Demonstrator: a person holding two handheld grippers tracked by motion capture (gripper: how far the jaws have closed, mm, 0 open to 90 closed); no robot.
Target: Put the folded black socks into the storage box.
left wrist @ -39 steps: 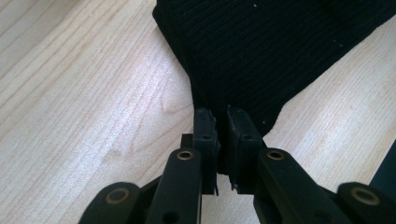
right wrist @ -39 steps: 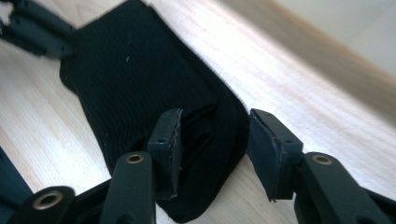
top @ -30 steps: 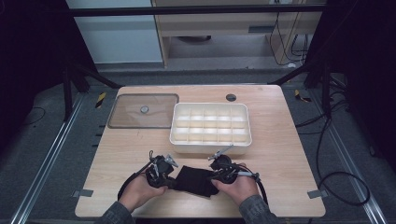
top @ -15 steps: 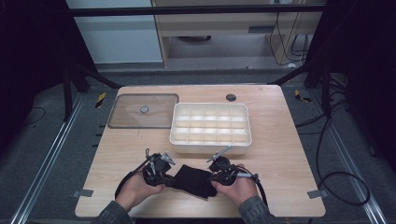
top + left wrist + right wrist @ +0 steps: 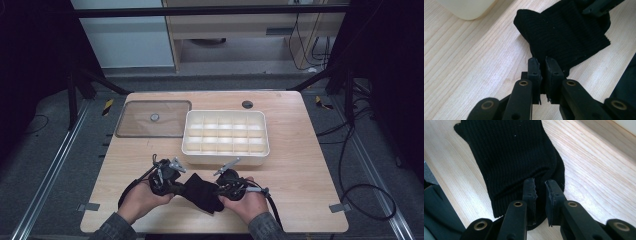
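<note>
Light wooden table (image 5: 310,165) carried everything. Ahead of both grippers stood a white plastic compartment tray (image 5: 226,137) with a grid of small cells; up and left of it, farther from the grippers, lay a clear rectangular plastic lid (image 5: 145,122) with a small round knob. A small dark round hole (image 5: 247,104) sat in the tabletop past the tray.

Black ribbed knit sock (image 5: 202,192) lay near the front edge of the table, stretched between the two tools, just short of the tray. Left gripper (image 5: 543,67) was clenched on one end of the sock, jaws nearly together with the knit edge pinched between them. Right gripper (image 5: 540,188) had been closing its jaws and was clamped on the sock's other end, fabric bunched in the narrow gap. In the high view, left gripper (image 5: 176,186) and right gripper (image 5: 220,189) faced each other across the sock.
</note>
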